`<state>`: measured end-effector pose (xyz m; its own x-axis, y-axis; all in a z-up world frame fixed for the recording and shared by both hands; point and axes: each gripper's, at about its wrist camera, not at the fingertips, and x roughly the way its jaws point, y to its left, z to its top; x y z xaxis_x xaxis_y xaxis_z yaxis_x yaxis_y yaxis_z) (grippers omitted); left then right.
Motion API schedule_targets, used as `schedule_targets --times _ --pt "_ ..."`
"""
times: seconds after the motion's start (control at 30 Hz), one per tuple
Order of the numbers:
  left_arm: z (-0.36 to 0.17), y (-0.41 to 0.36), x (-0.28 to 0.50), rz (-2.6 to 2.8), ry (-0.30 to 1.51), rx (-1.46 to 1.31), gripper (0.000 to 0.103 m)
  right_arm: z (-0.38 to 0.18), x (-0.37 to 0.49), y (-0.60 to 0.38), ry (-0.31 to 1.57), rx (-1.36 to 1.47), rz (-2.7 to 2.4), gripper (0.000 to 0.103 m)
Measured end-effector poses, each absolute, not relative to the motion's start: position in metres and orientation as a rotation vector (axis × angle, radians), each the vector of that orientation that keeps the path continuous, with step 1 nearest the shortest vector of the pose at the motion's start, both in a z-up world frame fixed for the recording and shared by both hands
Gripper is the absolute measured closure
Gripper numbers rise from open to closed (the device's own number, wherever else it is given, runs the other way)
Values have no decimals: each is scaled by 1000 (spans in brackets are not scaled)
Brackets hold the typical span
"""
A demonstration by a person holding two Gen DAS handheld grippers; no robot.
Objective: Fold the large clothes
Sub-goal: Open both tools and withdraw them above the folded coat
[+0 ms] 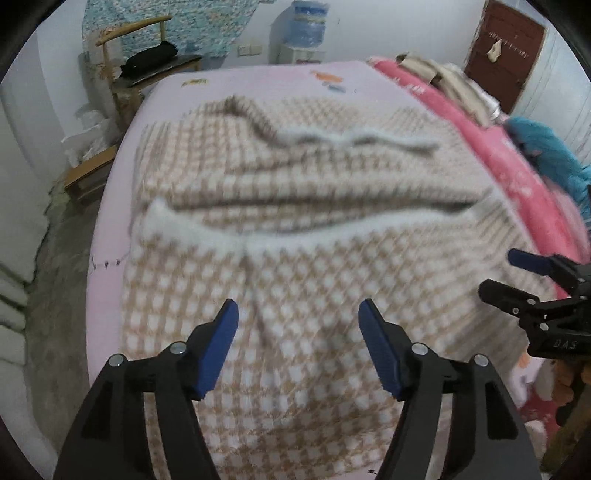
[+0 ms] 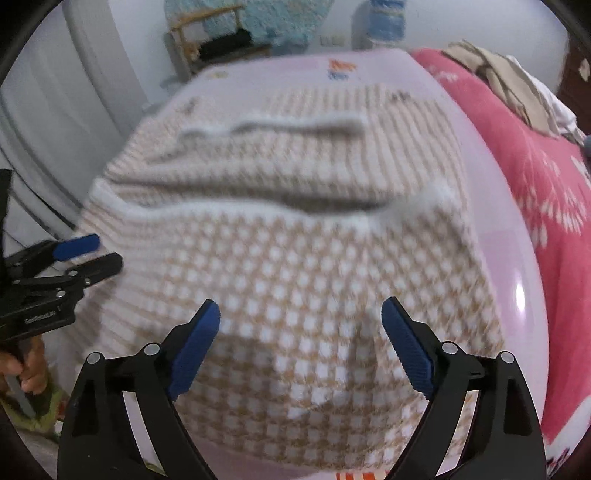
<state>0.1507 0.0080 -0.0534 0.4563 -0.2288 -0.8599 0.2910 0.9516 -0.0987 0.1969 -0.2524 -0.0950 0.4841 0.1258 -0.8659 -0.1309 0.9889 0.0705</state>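
Observation:
A large tan-and-white checked garment (image 1: pixel 295 229) lies spread on the pink bed sheet (image 1: pixel 110 206), with a white fuzzy trimmed edge folded across its middle. It also fills the right wrist view (image 2: pixel 295 258). My left gripper (image 1: pixel 298 314) is open and empty above the garment's near half. My right gripper (image 2: pixel 301 314) is open and empty above the same near half. The right gripper also shows at the right edge of the left wrist view (image 1: pixel 498 273), and the left gripper at the left edge of the right wrist view (image 2: pixel 107 251). Both views are blurred.
A pink-red quilt (image 1: pixel 517 173) with a pile of clothes (image 1: pixel 443 77) lies along the bed's right side, and a teal cloth (image 1: pixel 546 147) beside it. A wooden chair (image 1: pixel 147 70), a water dispenser (image 1: pixel 306 29) and a brown door (image 1: pixel 506 51) stand at the far wall.

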Motion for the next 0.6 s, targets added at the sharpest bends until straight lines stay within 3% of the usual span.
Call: schedule_targets --times 0.07,0.3,0.4,0.6 --pt "-64 6 151 -310 1063 68 32 -102 197 -254 1054 18 135 8" --pt "-69 8 154 -264 1036 60 19 -108 206 -268 1094 116 154 8" --pt "-70 10 155 -214 1042 55 7 -111 207 -274 1089 145 155 8" --pt "-72 11 155 -192 1042 42 6 -114 207 -287 1089 156 165 8"
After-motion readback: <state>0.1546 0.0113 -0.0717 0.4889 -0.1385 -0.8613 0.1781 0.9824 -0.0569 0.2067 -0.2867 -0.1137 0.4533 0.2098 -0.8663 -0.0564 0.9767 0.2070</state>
